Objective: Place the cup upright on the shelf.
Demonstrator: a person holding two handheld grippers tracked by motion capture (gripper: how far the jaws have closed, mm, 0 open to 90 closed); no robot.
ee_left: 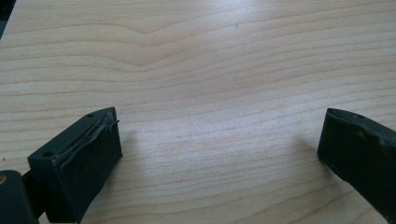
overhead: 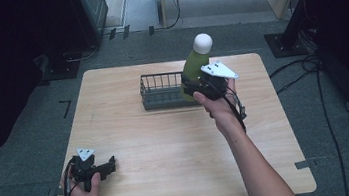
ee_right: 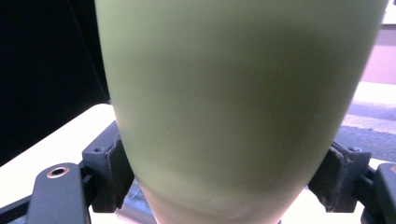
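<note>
The right tongs (overhead: 195, 86) were clamped on the green bottle (overhead: 193, 67), and in the right gripper view both black jaws pressed flat against its lower body (ee_right: 233, 102), one on each side. From the high view the bottle stood lifted and a little tilted at the right end of the wire basket (overhead: 161, 90), its base hidden behind the tongs, so whether it was over the basket or just beside it couldn't be told! The bottle was smooth and matte, pale olive green, wide through the body and narrowing toward the bottom between the jaws, with a round white cap (overhead: 202, 43) on top. The basket was dark grey, rectangular, made of thin upright wires, sitting toward the far side of the table (overhead: 168, 149). That table was light wood with wavy grain and rounded corners. Down at the near left corner, the left tongs (overhead: 108, 165) rested low over the wood in the left hand (overhead: 82, 192), jaws spread wide with bare grain between them, their pads (ee_left: 84, 177) looking rubbery and worn at the edges.
</note>
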